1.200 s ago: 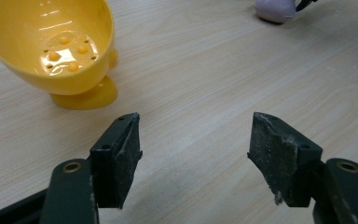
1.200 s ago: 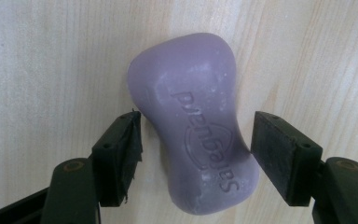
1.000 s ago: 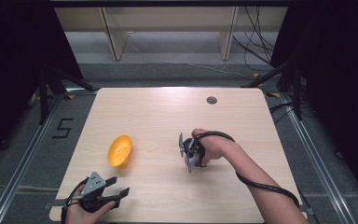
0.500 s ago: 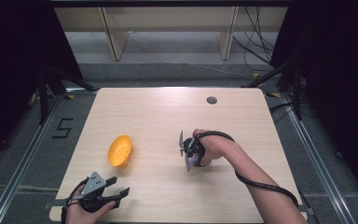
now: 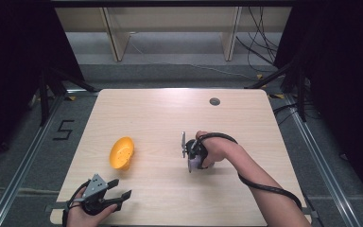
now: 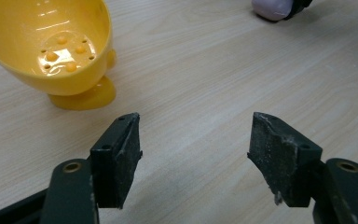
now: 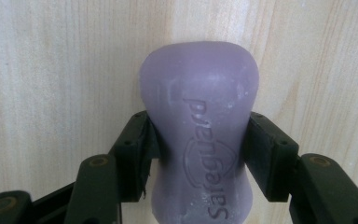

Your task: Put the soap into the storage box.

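A purple soap bar [image 7: 198, 121] with embossed lettering lies on the wooden table [image 5: 160, 113], right of centre. My right gripper [image 7: 198, 140] points down over it and its jaws have just been closing; both pads now press on the bar's narrow waist. In the high view the right gripper [image 5: 189, 158] covers most of the soap [image 5: 196, 164]. A yellow footed dish [image 5: 122, 152] with small holes stands at the left. My left gripper [image 5: 118, 188] rests near the front left edge, open and empty. Its view shows the dish [image 6: 51, 46] ahead on the left and the soap [image 6: 272, 7] at the top right.
A dark round grommet [image 5: 214, 101] sits in the table's far right part. The right gripper's black cable [image 5: 264, 187] trails along the forearm to the front right. Pale shelf legs [image 5: 113, 40] and floor cables [image 5: 260, 42] lie beyond the far edge.
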Demonstrator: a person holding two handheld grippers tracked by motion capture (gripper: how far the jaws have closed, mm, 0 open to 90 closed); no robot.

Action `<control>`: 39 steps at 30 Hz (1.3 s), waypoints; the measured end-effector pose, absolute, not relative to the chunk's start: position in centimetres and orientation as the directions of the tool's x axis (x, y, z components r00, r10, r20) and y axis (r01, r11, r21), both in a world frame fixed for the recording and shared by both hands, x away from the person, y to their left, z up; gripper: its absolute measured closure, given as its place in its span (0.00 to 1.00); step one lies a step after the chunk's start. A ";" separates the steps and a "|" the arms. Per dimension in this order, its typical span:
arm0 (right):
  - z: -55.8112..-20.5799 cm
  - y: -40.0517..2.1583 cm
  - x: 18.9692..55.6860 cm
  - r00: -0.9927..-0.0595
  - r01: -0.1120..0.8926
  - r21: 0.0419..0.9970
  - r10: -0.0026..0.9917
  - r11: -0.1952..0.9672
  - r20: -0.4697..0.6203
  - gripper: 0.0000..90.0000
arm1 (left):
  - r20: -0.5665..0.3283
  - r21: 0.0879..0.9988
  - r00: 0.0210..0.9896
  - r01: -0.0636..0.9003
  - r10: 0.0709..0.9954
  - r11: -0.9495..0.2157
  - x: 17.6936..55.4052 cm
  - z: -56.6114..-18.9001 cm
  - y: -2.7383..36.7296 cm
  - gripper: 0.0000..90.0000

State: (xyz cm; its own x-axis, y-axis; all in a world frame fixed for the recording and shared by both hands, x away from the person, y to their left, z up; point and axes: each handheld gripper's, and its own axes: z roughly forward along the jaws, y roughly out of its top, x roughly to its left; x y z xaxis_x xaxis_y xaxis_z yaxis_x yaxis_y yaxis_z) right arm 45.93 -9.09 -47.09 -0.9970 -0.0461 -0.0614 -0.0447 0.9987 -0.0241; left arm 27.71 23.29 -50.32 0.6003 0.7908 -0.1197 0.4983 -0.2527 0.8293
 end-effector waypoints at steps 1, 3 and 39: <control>-47.1 -9.1 46.0 -0.997 -0.048 -0.023 -0.050 0.999 -0.062 0.52 | -0.111 0.827 0.603 0.497 0.790 -0.263 27.7 -50.3 23.3 0.37; -47.2 -9.1 46.0 -0.995 -0.063 -0.025 -0.065 0.998 -0.078 0.52 | -0.104 0.825 0.605 0.496 0.789 -0.271 27.7 -50.3 23.4 0.37; -47.2 -9.9 45.2 -0.972 -0.070 0.094 -0.047 0.993 -0.229 0.55 | -0.108 0.825 0.606 0.496 0.788 -0.269 27.7 -50.3 23.3 0.37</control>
State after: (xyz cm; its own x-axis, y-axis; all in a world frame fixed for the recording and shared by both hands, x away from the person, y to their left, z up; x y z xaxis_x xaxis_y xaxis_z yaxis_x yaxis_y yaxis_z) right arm 45.20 -9.86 -47.23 -0.9722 -0.0469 -0.2293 -0.0700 0.9931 0.0936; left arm 27.68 23.31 -50.27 0.6061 0.7880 -0.1079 0.4965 -0.2688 0.8254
